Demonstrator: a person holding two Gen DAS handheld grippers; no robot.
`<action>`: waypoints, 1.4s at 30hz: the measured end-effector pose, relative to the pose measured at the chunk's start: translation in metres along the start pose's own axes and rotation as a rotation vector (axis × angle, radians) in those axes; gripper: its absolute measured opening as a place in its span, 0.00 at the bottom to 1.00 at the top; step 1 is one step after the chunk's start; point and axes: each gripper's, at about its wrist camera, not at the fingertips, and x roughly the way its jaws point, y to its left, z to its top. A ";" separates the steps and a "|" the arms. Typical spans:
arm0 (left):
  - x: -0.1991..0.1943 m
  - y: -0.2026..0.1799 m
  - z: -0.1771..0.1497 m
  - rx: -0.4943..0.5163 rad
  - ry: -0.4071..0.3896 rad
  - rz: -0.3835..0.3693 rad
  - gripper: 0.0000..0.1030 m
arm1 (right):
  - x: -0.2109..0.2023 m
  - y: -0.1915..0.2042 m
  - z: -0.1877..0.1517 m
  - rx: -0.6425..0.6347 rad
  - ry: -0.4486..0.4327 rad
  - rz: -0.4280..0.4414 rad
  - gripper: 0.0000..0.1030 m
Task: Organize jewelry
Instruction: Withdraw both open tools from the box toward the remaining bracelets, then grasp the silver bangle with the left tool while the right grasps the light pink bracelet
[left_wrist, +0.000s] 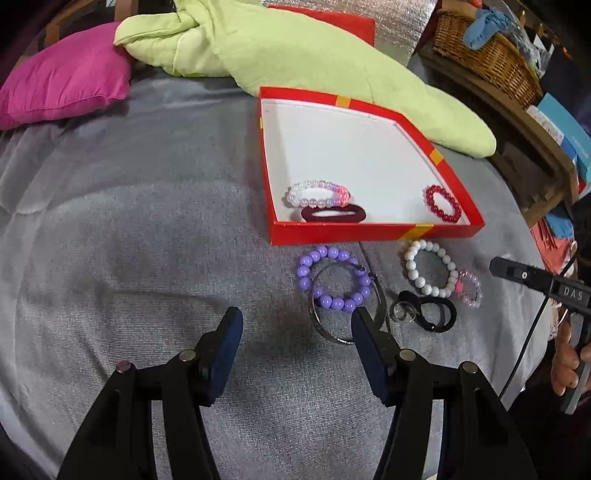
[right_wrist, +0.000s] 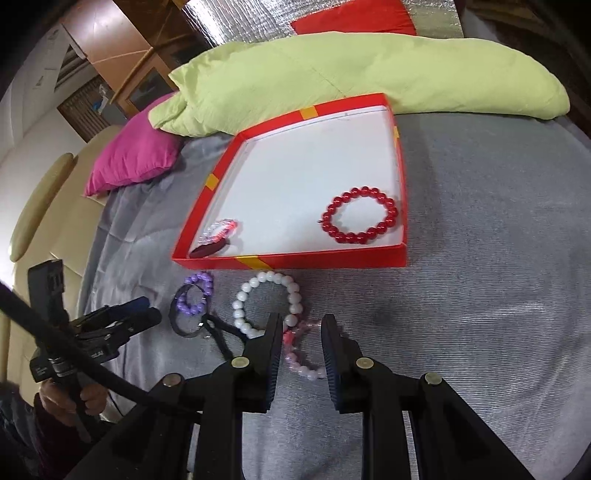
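- So we've got a red box (left_wrist: 373, 232) with a white inside, open on a grey blanket (left_wrist: 147, 258), and 3 pieces are already in it: a red bead bracelet (right_wrist: 360, 215) by the near right corner, plus a clear-and-pink bead bracelet (left_wrist: 318, 194) and a dark maroon hair tie (left_wrist: 333, 215) touching each other near the front wall.
- The rest is on the blanket just in front of the box: a purple bead bracelet (left_wrist: 332, 277) overlapping a thin metal bangle (left_wrist: 347, 306), a white bead bracelet (left_wrist: 430, 267), a small pale pink bead bracelet (right_wrist: 304, 350) touching it, and a black hair tie (left_wrist: 430, 312) with a small metal ring on it.
- Our left gripper (left_wrist: 295, 321) hangs over the blanket with its fingers spread wide and nothing between them; its right finger covers part of the bangle.
- Our right gripper (right_wrist: 301, 325) has its fingers narrow but not closed, straddling the pale pink bracelet from above. We can't tell if the pads touch the beads.
- Behind the box there's a light green quilt (right_wrist: 351, 70) and a magenta pillow (left_wrist: 62, 92).
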 end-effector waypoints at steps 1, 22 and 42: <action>0.003 -0.001 -0.001 0.002 0.008 0.004 0.60 | 0.001 -0.002 0.000 0.008 0.000 -0.001 0.23; 0.023 -0.014 -0.001 0.053 0.031 0.011 0.47 | 0.017 -0.001 0.004 0.004 0.053 -0.034 0.23; 0.025 -0.017 -0.003 0.084 0.021 -0.030 0.11 | 0.023 0.012 -0.012 -0.168 0.054 -0.161 0.09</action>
